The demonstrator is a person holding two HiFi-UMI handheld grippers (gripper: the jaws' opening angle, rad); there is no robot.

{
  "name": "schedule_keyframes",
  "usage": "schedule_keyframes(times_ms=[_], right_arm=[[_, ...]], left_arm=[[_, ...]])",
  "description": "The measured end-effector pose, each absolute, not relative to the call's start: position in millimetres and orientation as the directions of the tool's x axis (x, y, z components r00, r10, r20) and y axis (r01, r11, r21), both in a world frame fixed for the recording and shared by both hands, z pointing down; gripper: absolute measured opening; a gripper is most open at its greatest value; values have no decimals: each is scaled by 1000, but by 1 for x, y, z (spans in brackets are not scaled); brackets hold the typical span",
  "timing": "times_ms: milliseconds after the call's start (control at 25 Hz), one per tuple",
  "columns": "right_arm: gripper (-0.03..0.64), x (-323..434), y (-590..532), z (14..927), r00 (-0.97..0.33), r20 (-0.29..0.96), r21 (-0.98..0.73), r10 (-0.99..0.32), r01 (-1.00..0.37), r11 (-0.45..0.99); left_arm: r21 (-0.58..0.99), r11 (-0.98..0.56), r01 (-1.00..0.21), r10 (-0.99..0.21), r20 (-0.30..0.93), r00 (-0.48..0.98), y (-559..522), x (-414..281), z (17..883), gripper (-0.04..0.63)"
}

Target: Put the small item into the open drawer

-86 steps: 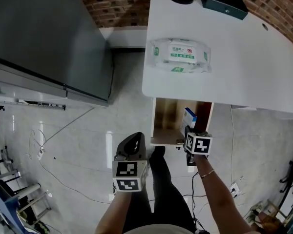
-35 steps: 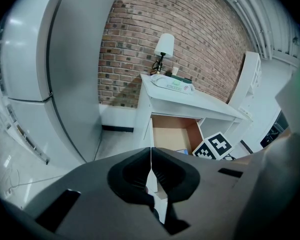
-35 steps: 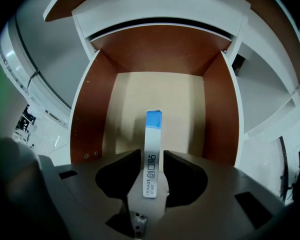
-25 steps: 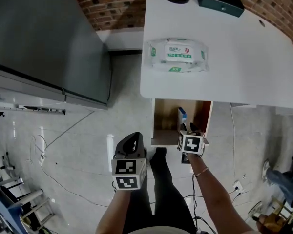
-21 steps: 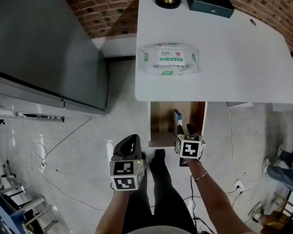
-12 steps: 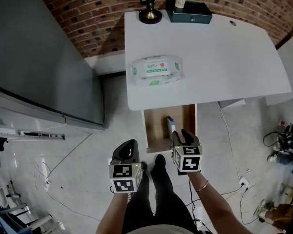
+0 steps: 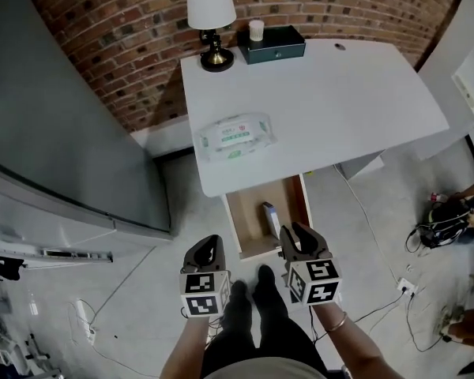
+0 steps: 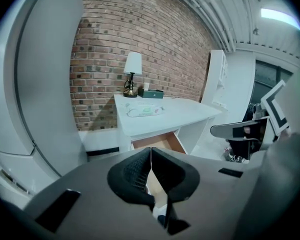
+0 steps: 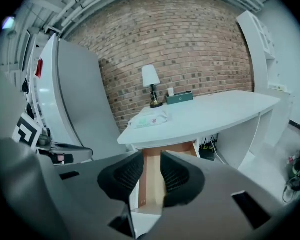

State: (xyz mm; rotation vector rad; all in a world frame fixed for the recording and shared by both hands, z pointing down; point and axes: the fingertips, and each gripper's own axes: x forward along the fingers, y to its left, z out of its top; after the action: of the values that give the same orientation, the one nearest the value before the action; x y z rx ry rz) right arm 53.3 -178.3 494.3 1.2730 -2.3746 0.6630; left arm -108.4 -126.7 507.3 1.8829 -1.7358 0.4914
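Observation:
The small item, a blue and white box (image 7: 268, 217), stands inside the open wooden drawer (image 7: 245, 212) under the white desk (image 7: 340, 93). My right gripper (image 7: 299, 237) hovers just in front of the drawer's front edge. Its jaws are closing, a gap still shows between them, and nothing is in it. In the right gripper view the right gripper (image 9: 152, 160) frames the drawer (image 9: 151, 186) through that gap. My left gripper (image 7: 205, 249) hangs over the floor left of the drawer. The left gripper view shows the left gripper (image 8: 151, 152) shut and empty, with the drawer (image 8: 157, 144) ahead.
A pack of wet wipes (image 7: 235, 135) lies on the desk's near left. A lamp (image 7: 212, 14) and a dark green box (image 7: 270, 44) stand at the back by the brick wall. A grey cabinet (image 7: 63, 133) fills the left. Bags and cables (image 7: 442, 212) lie on the floor at right.
The right gripper has drawn back out of the drawer, leaving the box inside, and its jaws have narrowed. The head view has lifted, showing the whole desk.

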Motion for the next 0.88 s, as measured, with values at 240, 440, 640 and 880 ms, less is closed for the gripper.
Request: schedule_keyframes(times_ms=[240,440,640,880], right_arm=[[95,62,-149,440,-529,440,-210,-726,-846,489],[69,67,-128,407,-528,388,-227,-756,-849,476],[24,73,-114,379,-504,332,-223,-797,-863,453],[8,77,-99,358,-496,281,-254,-821,-864,435]], left_arm=[[130,-92,-987,-813,562,150,-114,-103,479,23],[120,-139,-983,-821,541,182,-105,-99,462,23],[107,-185,-977,-832,511,213,-105,-97,442,23],[98,-224,-970,-844,479,243,-103,-98,422,23]])
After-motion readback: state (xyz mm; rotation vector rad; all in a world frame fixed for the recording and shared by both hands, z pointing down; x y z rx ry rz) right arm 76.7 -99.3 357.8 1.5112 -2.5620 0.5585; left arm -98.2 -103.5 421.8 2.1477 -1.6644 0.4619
